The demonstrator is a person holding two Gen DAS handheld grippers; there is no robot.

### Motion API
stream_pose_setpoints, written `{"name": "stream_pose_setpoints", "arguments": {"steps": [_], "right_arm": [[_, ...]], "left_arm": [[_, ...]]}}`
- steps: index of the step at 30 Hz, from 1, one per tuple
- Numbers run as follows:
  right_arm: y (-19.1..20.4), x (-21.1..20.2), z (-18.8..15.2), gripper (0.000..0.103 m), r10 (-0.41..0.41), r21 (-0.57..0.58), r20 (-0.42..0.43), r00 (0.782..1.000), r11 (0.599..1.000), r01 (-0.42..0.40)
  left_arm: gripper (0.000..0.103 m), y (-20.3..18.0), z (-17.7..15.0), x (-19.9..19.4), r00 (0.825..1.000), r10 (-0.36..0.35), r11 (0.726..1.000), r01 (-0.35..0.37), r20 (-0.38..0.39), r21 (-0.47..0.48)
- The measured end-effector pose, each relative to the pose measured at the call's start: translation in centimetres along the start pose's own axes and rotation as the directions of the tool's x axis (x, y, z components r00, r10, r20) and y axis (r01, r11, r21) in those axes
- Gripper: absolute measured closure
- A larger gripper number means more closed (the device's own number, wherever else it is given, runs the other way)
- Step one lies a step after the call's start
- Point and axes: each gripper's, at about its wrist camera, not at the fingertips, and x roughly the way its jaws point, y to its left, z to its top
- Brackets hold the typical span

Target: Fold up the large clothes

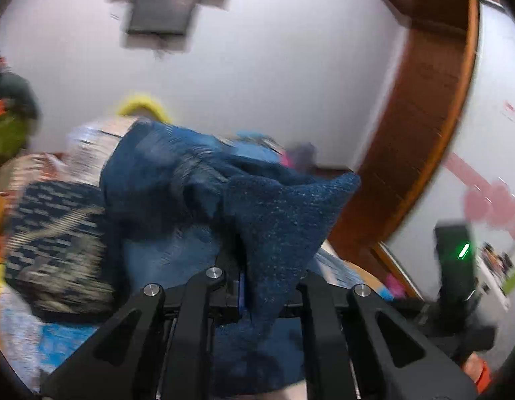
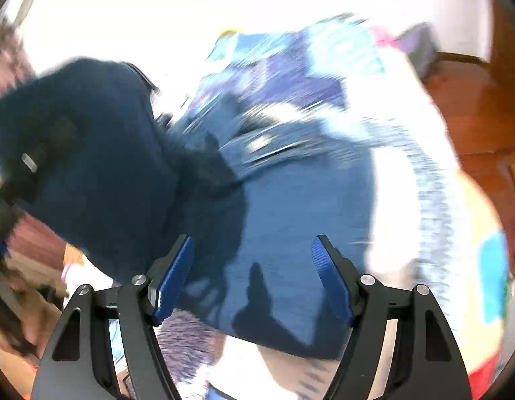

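Blue knitted fabric, the corner of a large dark blue fleecy garment (image 1: 284, 220), is clamped between the black fingers of the left gripper (image 1: 257, 286), whose jaws are drawn tight on it. The cloth rises from the pinch in a peaked fold and falls away behind the gripper in a crumpled mass that spreads over a bed covered by a pale patterned sheet with bright blue patches (image 1: 57, 336). Just left of the garment lies a dark cushion with a striped navy and beige weave (image 1: 57, 236). A plain white wall (image 1: 274, 66) stands behind, with a curved brown wooden door frame (image 1: 424, 126) to the right. Near the lower right edge of the left wrist view a black device with a lit green lamp (image 1: 457, 253) stands upright.

In the right wrist view the right gripper (image 2: 254, 276) has its jaws spread wide apart, its ribbed blue pads (image 2: 175, 276) holding nothing. Between and beyond the fingers the same garment lies flat on the sheet, and a darker lifted part of it fills the left of the view. Both views are motion-blurred, so finer detail cannot be told.
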Motion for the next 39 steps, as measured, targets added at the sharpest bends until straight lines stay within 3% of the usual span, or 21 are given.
{"name": "stream_pose_setpoints", "arguments": {"steps": [3,6,8,11,14,16,21,25,29,35,37,39], "right_arm": [[-2.5,-2.6,0.3,0.033,-0.11,0.033,0.054,0.992,0.994,0.108],[-4.3,-4.5,-0.4,0.033,-0.157,0.057,0.081,0.984,0.987,0.153],[-4.5,-5.4,-1.1,0.033,-0.166,0.059,0.084,0.983,0.985,0.161],[-4.4,-5.7,-1.5,0.033,-0.175,0.057,0.095,0.98,0.984,0.17],[-4.1,-6.0,-1.7,0.033,-0.156,0.043,0.098,0.983,0.987,0.152],[-3.6,-6.1,-1.7,0.033,-0.135,0.033,0.101,0.986,0.991,0.132],[-1.2,-5.2,-0.8,0.033,-0.071,-0.01,0.103,0.992,0.997,0.072],[1.1,-3.6,-0.4,0.033,-0.052,-0.069,0.093,0.994,0.996,0.058],[2.4,-1.7,-0.9,0.033,-0.076,-0.116,0.077,0.994,0.99,0.085],[1.1,1.5,-2.6,0.033,-0.151,-0.126,-0.015,0.988,0.981,0.148],[0.1,2.3,-3.3,0.033,-0.16,-0.11,-0.044,0.986,0.982,0.154],[-0.9,2.4,-3.9,0.029,-0.132,-0.068,-0.053,0.99,0.989,0.128]], "left_arm": [[0.094,-3.3,-2.2,4.2,0.988,-0.061,0.996,0.069,-0.14,0.053],[0.094,-4.7,-5.6,8.3,0.946,-0.071,0.995,0.091,-0.316,0.051],[0.094,-4.8,-7.4,9.3,0.933,-0.053,0.996,0.078,-0.357,0.054],[0.091,-6.0,-8.6,8.4,0.942,0.007,0.986,0.05,-0.336,0.161],[0.069,-6.9,-8.6,6.6,0.933,0.015,0.962,0.084,-0.359,0.259],[0.061,-6.7,-8.1,5.3,0.936,0.018,0.956,0.087,-0.351,0.279],[0.042,-4.9,-6.6,1.1,0.972,0.069,0.956,0.0,-0.224,0.293],[0.029,-1.9,-4.8,-0.6,0.981,0.128,0.96,-0.085,-0.146,0.267],[0.025,1.5,-4.5,0.4,0.966,0.205,0.956,-0.163,-0.156,0.243],[0.025,5.8,-7.2,2.7,0.923,0.281,0.948,-0.223,-0.265,0.228],[0.025,6.8,-8.0,3.0,0.911,0.293,0.948,-0.238,-0.288,0.213],[0.024,7.9,-8.9,3.1,0.911,0.271,0.958,-0.225,-0.311,0.176]]}}
